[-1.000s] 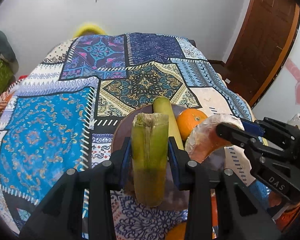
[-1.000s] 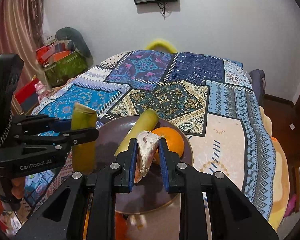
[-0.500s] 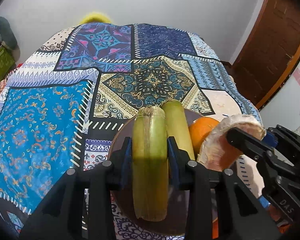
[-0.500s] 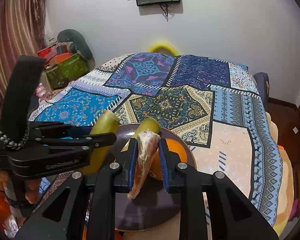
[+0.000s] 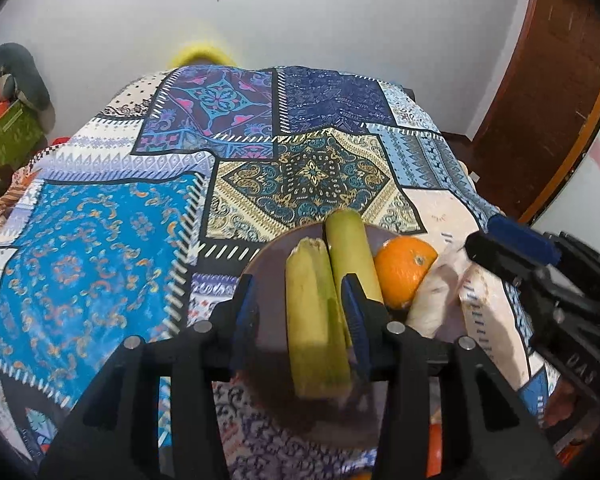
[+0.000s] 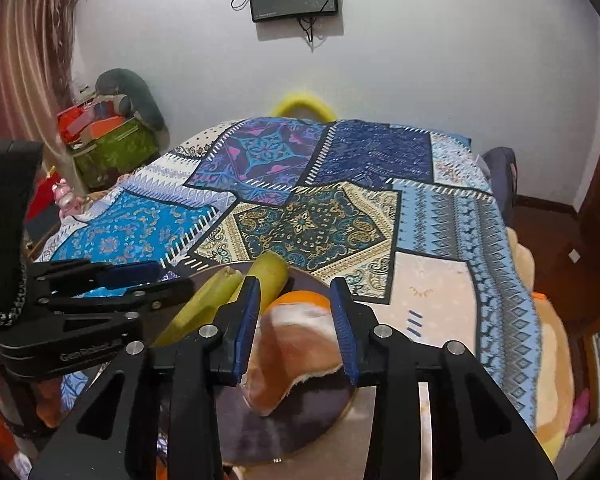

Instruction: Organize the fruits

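Blue patchwork bedspread point(image 5: 100, 264), dark plate point(image 6: 260, 436).
Yellow-green stalks point(image 5: 316, 320), bright orange point(image 5: 402, 270), pale peach peel point(image 6: 296, 356).

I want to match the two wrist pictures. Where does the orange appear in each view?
Left wrist: the orange lies right of centre on the plate, beside two green stalks.
Right wrist: only its top shows, low centre, behind the pale fruit piece.
Shared landmark: the yellow ring behind the bed.

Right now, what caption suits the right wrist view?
Open right tool over a pale peel wedge on the dark round plate.
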Tool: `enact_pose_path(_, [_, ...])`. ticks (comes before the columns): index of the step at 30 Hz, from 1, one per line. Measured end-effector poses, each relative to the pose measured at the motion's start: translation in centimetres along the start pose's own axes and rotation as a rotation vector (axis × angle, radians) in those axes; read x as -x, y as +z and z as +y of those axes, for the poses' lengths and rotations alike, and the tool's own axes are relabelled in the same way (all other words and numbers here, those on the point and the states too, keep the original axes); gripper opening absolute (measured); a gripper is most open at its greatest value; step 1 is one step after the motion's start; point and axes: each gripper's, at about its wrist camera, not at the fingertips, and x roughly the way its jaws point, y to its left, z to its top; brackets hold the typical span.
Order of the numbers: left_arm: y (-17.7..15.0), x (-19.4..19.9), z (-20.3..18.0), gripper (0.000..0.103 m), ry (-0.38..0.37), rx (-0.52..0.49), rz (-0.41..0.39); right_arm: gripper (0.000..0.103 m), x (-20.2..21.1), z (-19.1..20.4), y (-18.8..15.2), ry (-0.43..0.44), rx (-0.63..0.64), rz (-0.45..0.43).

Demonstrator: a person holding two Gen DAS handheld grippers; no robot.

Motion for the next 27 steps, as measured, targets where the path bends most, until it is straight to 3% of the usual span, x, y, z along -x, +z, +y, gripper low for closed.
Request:
enact_pose_path(4, [-1.1, 1.9, 0.1, 0.049, 0.017, -0.024, -0.002, 0.034, 1.4, 0.3, -0.2, -0.012, 0.020, 0.007])
enact_pose_path(8, [-2.6, 4.3, 0.2, 0.052, 0.007, -0.020, -0.006, 0.043, 3.5, 0.6, -0.8, -0.035, 0.037, -0.003])
enact_pose_path(16, [-5.5, 8.7, -0.3, 0.061, 0.011, -0.039, -0.016, 0.043, 7.2, 0.8, -3.0, -0.038, 0.018, 0.012])
enact_pose_path(21, [-7.3, 10.2, -0.9, 0.063, 0.022, -0.067, -0.013, 0.051, 8.6, 0.1, -4.9, -0.049, -0.010, 0.035])
enact_pose_path(27, [-8.7, 10.7, -1.5, 0.067, 0.036, -0.093, -0.013, 0.052, 8.3, -2.1, -7.6, -0.089, -0.062, 0.097])
